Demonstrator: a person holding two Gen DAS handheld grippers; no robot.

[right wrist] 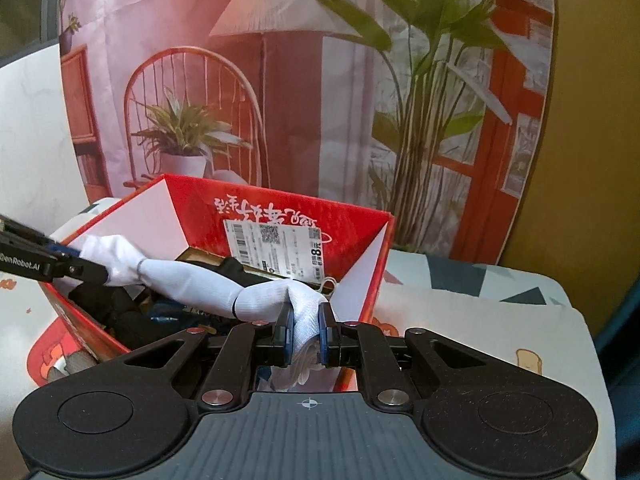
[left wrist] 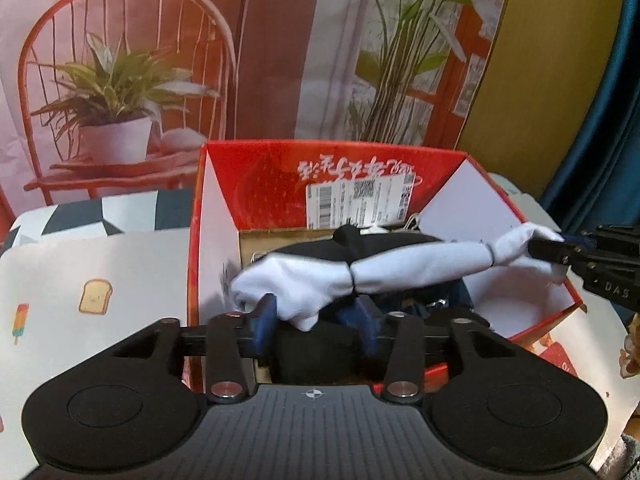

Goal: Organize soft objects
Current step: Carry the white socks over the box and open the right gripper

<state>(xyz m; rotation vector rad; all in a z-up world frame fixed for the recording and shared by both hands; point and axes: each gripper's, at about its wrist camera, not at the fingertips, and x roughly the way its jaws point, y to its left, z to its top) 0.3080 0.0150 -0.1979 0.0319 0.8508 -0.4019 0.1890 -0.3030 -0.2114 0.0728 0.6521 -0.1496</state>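
A long white sock bundle point(left wrist: 400, 268), cinched by thin dark bands, stretches across the open red box point(left wrist: 400, 168). My left gripper point(left wrist: 316, 320) stands open. The bundle's left end droops between its blue pads and leans on the left one. In the left wrist view my right gripper point(left wrist: 544, 250) comes in from the right, shut on the bundle's other end. The right wrist view shows my right gripper point(right wrist: 306, 336) pinching the white sock bundle point(right wrist: 208, 284) over the red box's point(right wrist: 360, 240) near wall. My left gripper point(right wrist: 86, 262) is at its far end.
Dark clothes point(left wrist: 320, 248) fill the box under the bundle, and a shipping label point(left wrist: 360, 204) is stuck to its back wall. The box sits on a tablecloth point(left wrist: 100, 280) with toast and popsicle prints. A printed backdrop point(left wrist: 160, 60) stands behind, a blue curtain point(left wrist: 600, 140) at right.
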